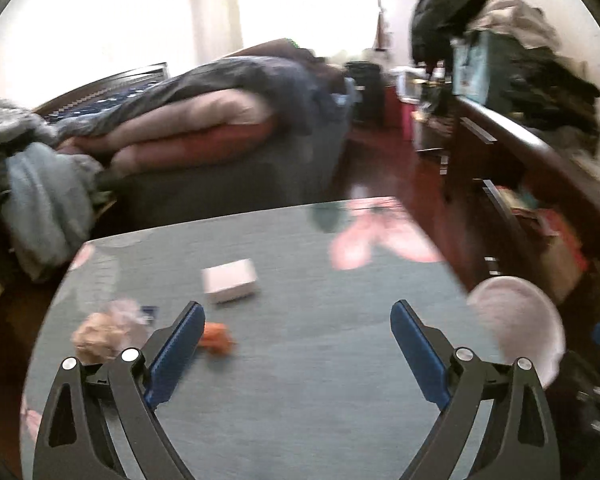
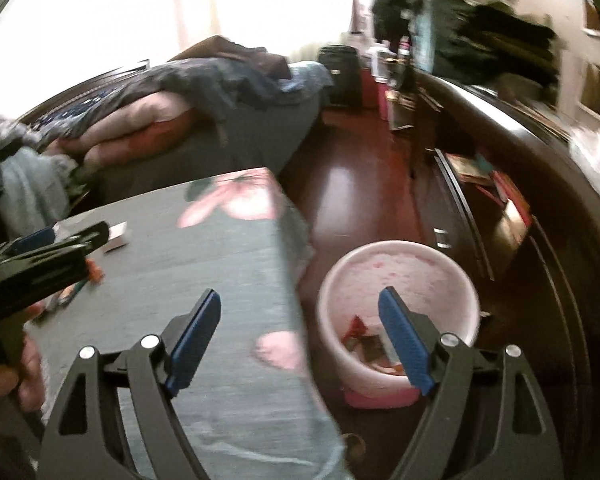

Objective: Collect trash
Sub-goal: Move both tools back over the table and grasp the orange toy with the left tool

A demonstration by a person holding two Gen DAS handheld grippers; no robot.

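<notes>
Our left gripper (image 1: pixel 296 344) and right gripper (image 2: pixel 300 330): black curved arms, blue finger pads (image 1: pixel 414 352), silver pivot screws (image 2: pixel 150 341).

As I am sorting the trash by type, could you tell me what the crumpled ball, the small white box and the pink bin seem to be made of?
Crumpled ball: probably paper, tan and matte, with creased folds.
Small white box: likely thin cardboard, matte, flat faces and sharp edges; blur leaves it open.
Pink bin: seemingly plastic, a smooth moulded rim with slight sheen.

A rumpled bed (image 1: pixel 204 112) is lying beyond the table (image 1: pixel 300 360), piled with a dark duvet (image 1: pixel 236 76) and pinkish blankets (image 1: pixel 204 120). A dark wooden dresser (image 2: pixel 500 152) is running along the reddish floor (image 2: pixel 352 184), with clothes (image 1: pixel 540 64) heaping on top.
</notes>
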